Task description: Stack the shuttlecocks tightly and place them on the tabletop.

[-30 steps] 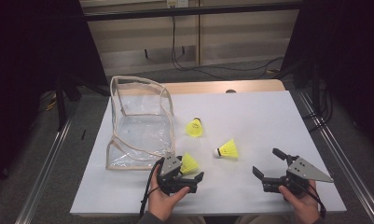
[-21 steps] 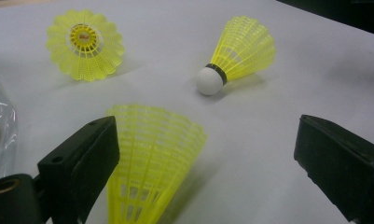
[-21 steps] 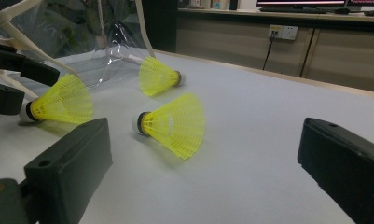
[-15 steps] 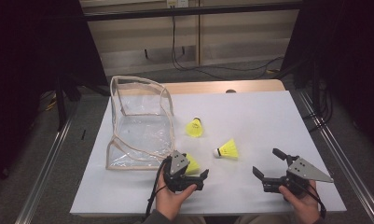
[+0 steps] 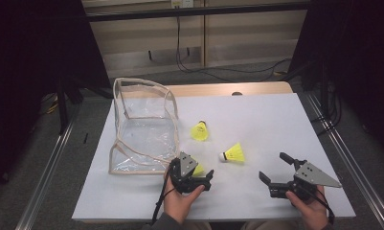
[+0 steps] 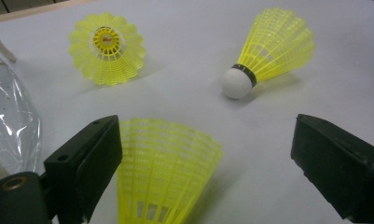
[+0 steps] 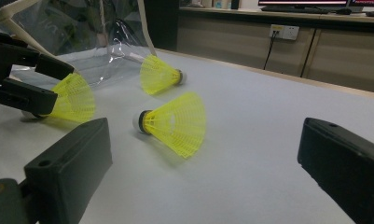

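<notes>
White tabletop (image 5: 276,124) carries a clear plastic bag (image 5: 144,129) at its left. The left gripper (image 5: 195,178) sits beside the bag's near corner, jaws spread around a yellow shuttlecock (image 6: 163,172) lying between them, ungripped. The right gripper (image 5: 276,173) rests released, holding nothing.

Free room and obstacles: the clear bag (image 5: 144,127) walls off the far left of the sheet (image 5: 276,120), and two shuttlecocks (image 5: 199,131) (image 5: 232,154) lie in the middle, apart, with bare sheet between them. A third shuttlecock (image 6: 163,172) sits between the spread jaws of the left gripper (image 5: 195,176), just right of the bag's near corner. Open sheet lies before the right gripper (image 5: 274,168) and across the far right.
</notes>
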